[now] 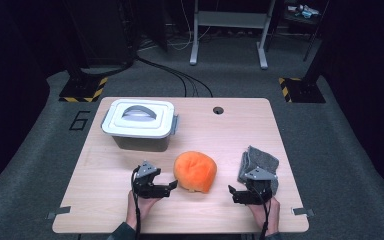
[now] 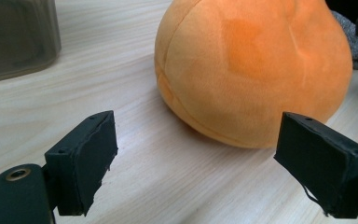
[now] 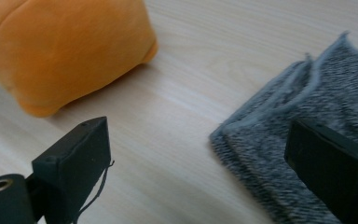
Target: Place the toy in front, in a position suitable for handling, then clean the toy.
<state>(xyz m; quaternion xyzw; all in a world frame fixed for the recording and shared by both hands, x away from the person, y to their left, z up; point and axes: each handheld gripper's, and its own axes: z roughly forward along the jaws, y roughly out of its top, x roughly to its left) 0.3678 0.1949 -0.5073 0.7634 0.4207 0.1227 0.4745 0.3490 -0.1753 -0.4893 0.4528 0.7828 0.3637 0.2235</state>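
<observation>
Both hand-held grippers gape empty — left point(image 1: 174, 185) beside the orange plush point(image 1: 195, 171), long axis across the table.

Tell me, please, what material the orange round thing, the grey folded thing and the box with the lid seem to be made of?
The orange ball looks like soft plush: short matte pile, stitched seams between panels. The grey cloth seems to be knitted or fleecy fabric: speckled fuzzy surface, soft folded edges. The box appears to be plastic: smooth white lid with moulded handle and side clips, dark translucent walls.
</observation>
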